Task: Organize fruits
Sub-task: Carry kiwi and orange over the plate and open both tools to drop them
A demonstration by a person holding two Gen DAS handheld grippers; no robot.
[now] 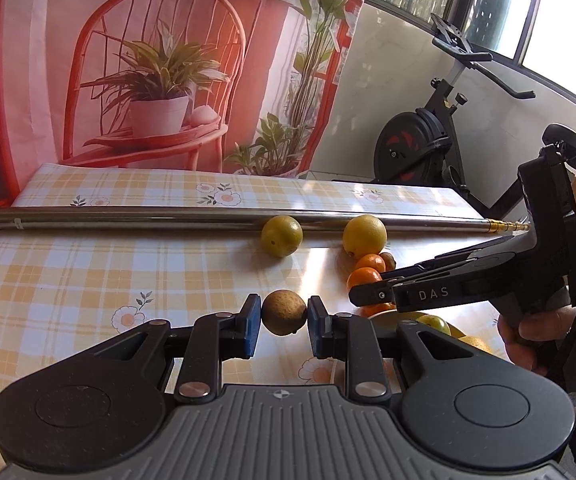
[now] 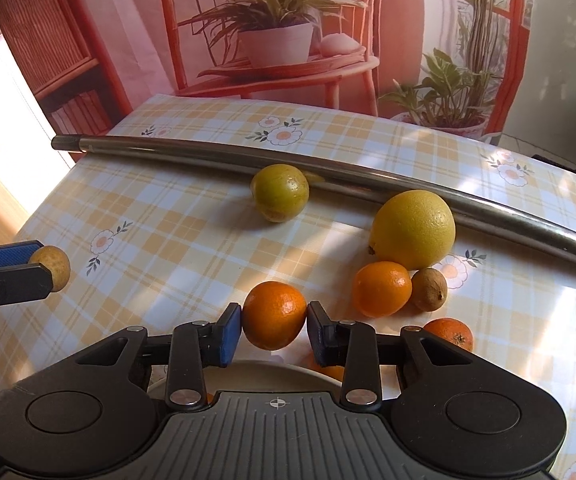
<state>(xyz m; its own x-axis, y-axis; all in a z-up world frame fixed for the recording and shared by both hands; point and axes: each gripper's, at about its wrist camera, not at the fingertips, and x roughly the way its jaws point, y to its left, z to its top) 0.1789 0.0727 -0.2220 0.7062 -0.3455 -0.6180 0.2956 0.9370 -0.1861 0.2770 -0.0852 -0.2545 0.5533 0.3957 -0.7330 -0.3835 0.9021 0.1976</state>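
Two hand-held black grippers with blue pads are each closed on a fruit: the left gripper (image 1: 283, 318) clamps a small round brown fruit (image 1: 284, 312) and the right gripper (image 2: 274, 320) clamps a small orange mandarin (image 2: 273, 315), both above the yellow-checked floral tablecloth (image 2: 159, 216). One pale shallow dish (image 2: 255, 376), its contents mostly hidden, lies beneath the right gripper. Loose on the cloth near a long steel rod (image 2: 352, 176) are a green-yellow citrus (image 2: 281, 192), a large yellow citrus (image 2: 414, 229), a second mandarin (image 2: 382, 289) and another brown fruit (image 2: 429, 289); a printed backdrop (image 1: 147, 60) and black exercise bike (image 1: 420, 140) stand behind.
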